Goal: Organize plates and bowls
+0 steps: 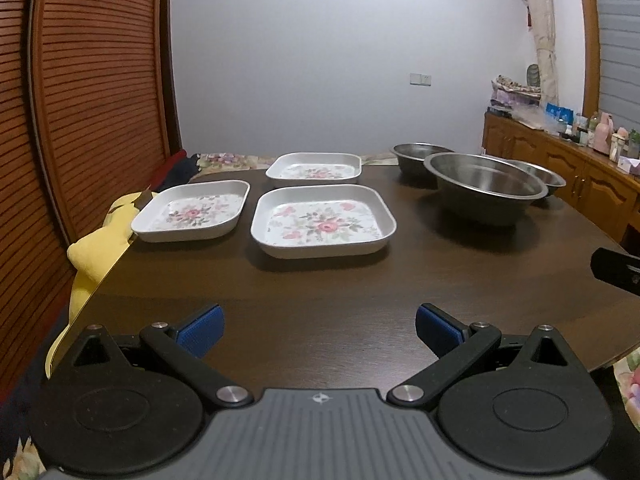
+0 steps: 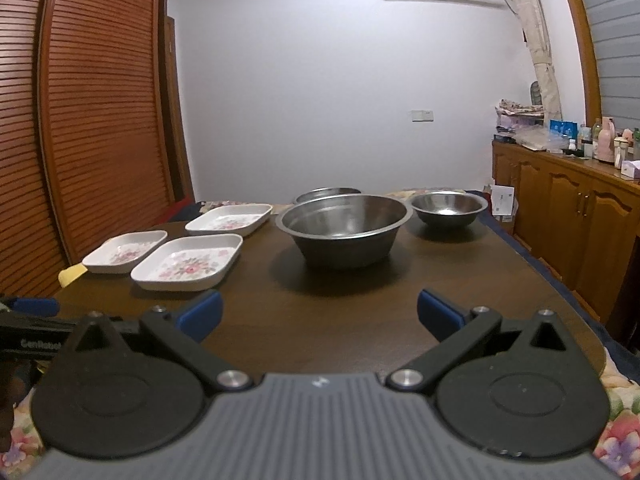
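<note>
White plates [image 1: 323, 220] pink floral; bowls [image 2: 346, 229] silver; table [image 1: 360, 280] dark brown (pads [image 1: 202, 330] blue).

Right gripper [image 2: 319, 314] jaws wide apart, empty, above dark table [image 2: 340, 320]. Large steel bowl [image 2: 345, 230] ahead; three floral plates [image 2: 188, 264] left.

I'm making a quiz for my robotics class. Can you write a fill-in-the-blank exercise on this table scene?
1. The number of white square floral plates on the dark wooden table is ____.
2. The round bowls are made of shiny ____.
3. The plates sit to the ____ of the bowls.
4. The left tool and the right tool both have their jaws ____.

Missing words: three; metal; left; open
</note>
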`<state>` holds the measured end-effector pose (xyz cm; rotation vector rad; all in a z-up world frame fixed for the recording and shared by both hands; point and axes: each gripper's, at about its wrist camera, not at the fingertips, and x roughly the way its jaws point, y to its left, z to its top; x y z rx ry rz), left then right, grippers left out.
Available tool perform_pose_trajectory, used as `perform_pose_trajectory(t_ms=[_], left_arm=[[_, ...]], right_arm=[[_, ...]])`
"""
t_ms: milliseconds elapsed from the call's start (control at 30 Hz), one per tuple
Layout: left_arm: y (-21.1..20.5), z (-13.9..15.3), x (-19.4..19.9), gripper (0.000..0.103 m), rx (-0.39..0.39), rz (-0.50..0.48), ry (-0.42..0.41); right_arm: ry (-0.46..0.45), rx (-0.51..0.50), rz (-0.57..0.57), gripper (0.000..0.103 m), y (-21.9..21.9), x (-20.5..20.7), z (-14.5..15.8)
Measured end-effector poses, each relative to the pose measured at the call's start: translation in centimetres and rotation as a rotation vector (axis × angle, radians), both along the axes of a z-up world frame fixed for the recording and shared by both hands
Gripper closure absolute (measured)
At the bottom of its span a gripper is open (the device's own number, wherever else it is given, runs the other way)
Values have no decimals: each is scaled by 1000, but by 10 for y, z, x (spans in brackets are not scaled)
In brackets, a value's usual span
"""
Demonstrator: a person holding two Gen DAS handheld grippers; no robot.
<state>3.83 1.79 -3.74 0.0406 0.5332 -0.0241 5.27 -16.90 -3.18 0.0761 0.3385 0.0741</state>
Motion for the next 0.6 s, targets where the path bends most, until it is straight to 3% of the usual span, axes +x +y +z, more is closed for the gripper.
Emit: perform_pose_trajectory(t_ms=[233,467,600], left_arm=[[6,2,11,0,44,2,16],[23,10,21,0,5,-11,-7],[28,16,30,0,54,5,-45]], right_arm=[[-9,-29,30,0,9,12,1],[-6,-46,69,0,24,29,1],[-5,-60,106,0,36,40,4]])
